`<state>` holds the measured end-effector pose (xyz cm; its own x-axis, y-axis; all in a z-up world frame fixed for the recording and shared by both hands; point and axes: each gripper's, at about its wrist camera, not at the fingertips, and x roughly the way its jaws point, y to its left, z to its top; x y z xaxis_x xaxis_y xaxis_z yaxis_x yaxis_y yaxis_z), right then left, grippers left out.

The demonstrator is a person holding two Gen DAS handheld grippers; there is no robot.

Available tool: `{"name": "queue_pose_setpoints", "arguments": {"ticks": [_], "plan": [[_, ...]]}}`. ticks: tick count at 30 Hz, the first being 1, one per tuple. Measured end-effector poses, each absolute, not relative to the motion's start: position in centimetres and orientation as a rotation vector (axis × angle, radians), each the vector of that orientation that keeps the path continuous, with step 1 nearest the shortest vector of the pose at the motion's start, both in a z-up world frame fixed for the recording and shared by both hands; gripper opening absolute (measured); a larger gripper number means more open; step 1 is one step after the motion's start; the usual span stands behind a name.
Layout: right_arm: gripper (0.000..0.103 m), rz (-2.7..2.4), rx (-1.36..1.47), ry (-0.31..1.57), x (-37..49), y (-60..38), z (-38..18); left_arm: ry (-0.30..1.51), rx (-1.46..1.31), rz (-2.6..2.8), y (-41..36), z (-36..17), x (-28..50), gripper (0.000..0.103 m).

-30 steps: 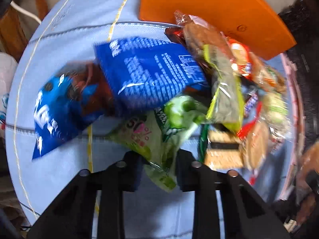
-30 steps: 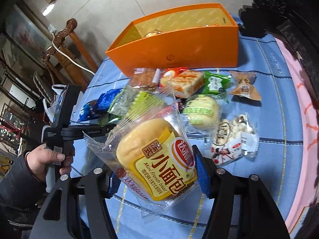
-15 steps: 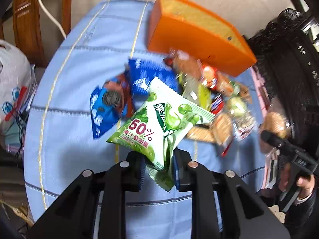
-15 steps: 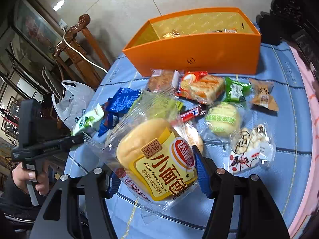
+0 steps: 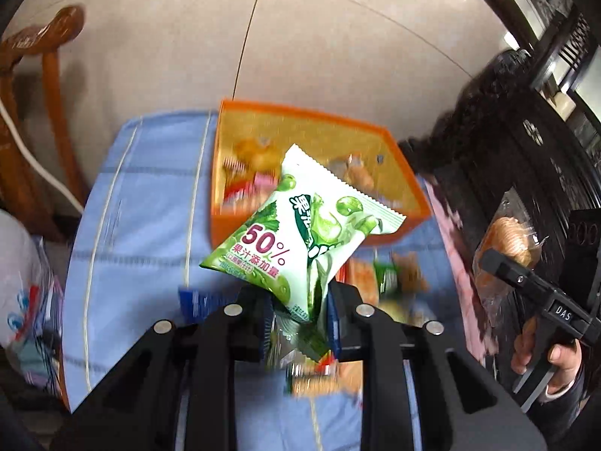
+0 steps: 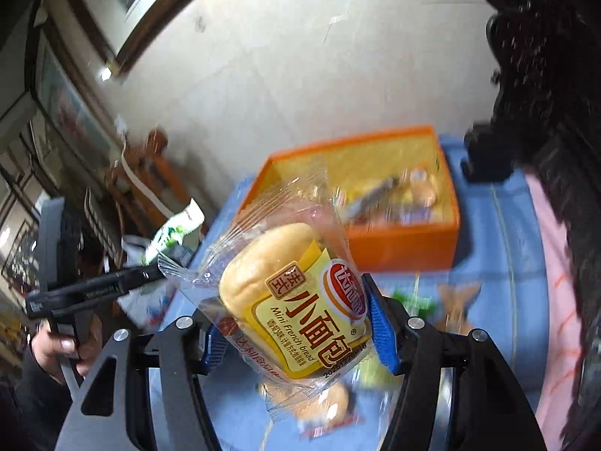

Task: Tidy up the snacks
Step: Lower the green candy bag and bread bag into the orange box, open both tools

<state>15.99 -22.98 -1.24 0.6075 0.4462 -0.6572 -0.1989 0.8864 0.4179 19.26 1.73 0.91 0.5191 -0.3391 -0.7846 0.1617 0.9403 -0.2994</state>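
Lifting since earlier: green packet (image 5: 300, 240), bread pack (image 6: 300, 300).

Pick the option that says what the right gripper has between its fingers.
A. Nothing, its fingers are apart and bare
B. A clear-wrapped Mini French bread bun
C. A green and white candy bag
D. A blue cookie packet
B: in the right wrist view the right gripper is shut on the Mini French bread bun, held above the table; the green and white candy bag is in the left gripper.
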Motion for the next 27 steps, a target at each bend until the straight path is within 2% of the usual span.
{"name": "queue_pose_setpoints", "arguments": {"ticks": [6, 14, 16, 17, 18, 19, 23, 27], "plan": [[0.063, 0.271, 0.333, 0.833, 22.9, -23.3, -2.4, 0.989, -0.17, -0.291, -1.2, 0.7, 27.1, 0.022], [0.063, 0.152, 0.282, 0.896, 29.2, -22.5, -7.2, 1.052, -0.14, -0.254, -4.2, -3.8, 33.3, 0.026], [0.065, 0.133, 0.285, 0.926, 30.0, -22.4, -8.5, 1.082, -0.134, -0.237, -4.6, -4.9, 34.1, 0.034], [0.071, 0.105, 0.28, 0.937, 30.3, -22.4, -9.2, 1.095, -0.127, -0.219, -4.6, -5.4, 34.3, 0.052], [0.077, 0.082, 0.274, 0.941, 30.2, -22.4, -9.4, 1.104, -0.118, -0.194, -4.7, -5.5, 34.4, 0.077], [0.084, 0.057, 0.269, 0.939, 30.0, -22.4, -9.5, 1.095, -0.108, -0.168, -4.5, -5.4, 34.1, 0.086], [0.089, 0.036, 0.293, 0.898, 27.3, -23.6, -8.9, 1.03, -0.088, -0.151, -3.1, -3.8, 32.2, 0.092], [0.094, 0.025, 0.318, 0.898, 23.5, -25.0, -8.6, 1.04, -0.061, -0.148, -1.0, -3.2, 29.5, 0.092]]}}
